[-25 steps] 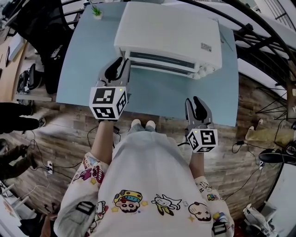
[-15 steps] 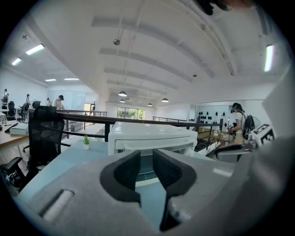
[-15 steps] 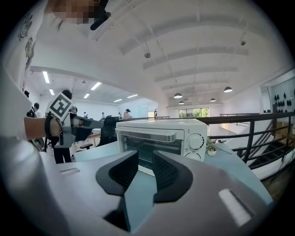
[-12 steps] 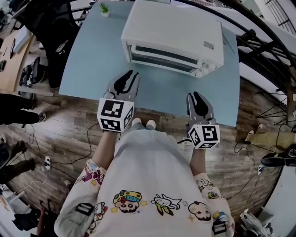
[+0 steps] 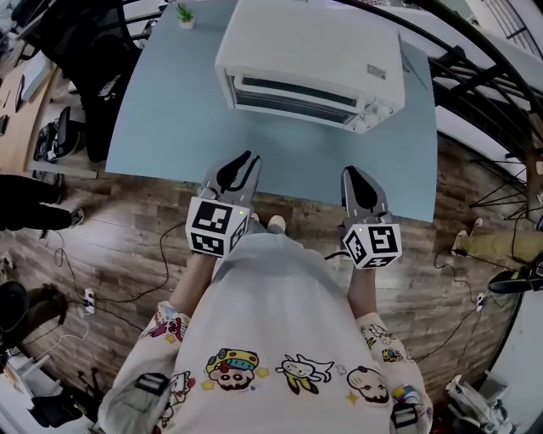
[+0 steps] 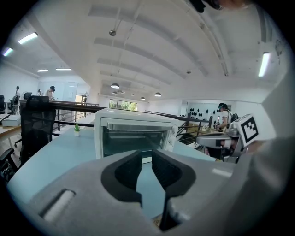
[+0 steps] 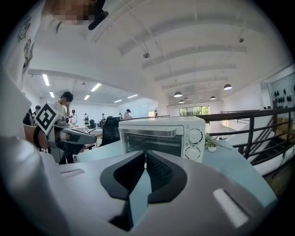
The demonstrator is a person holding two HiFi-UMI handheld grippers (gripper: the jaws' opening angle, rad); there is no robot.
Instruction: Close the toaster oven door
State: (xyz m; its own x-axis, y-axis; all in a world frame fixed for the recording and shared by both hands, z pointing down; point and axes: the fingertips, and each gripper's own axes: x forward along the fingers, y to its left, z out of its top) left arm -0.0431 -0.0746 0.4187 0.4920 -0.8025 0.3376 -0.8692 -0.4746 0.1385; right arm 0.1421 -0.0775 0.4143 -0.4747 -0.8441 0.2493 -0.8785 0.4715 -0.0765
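Observation:
The white toaster oven (image 5: pixel 310 63) stands at the far side of the light blue table (image 5: pixel 170 110), its glass door (image 5: pixel 293 93) up against the front. It also shows ahead in the left gripper view as the oven (image 6: pixel 133 136) and in the right gripper view as the oven (image 7: pixel 161 136). My left gripper (image 5: pixel 244 159) hovers over the table's near edge, well short of the oven. Its jaws (image 6: pixel 146 154) have just been closing a little and stand open on nothing. My right gripper (image 5: pixel 355 174) is beside it, jaws (image 7: pixel 145 154) just closed together, empty.
A small potted plant (image 5: pixel 184 15) sits at the table's far left corner. A black office chair (image 5: pixel 76 51) stands left of the table, and black railings (image 5: pixel 475 76) run along the right. Cables lie on the wooden floor.
My left gripper has drawn back from the oven's front left corner to the table's near edge. The right gripper stayed in place and its jaws went from wide open to closed.

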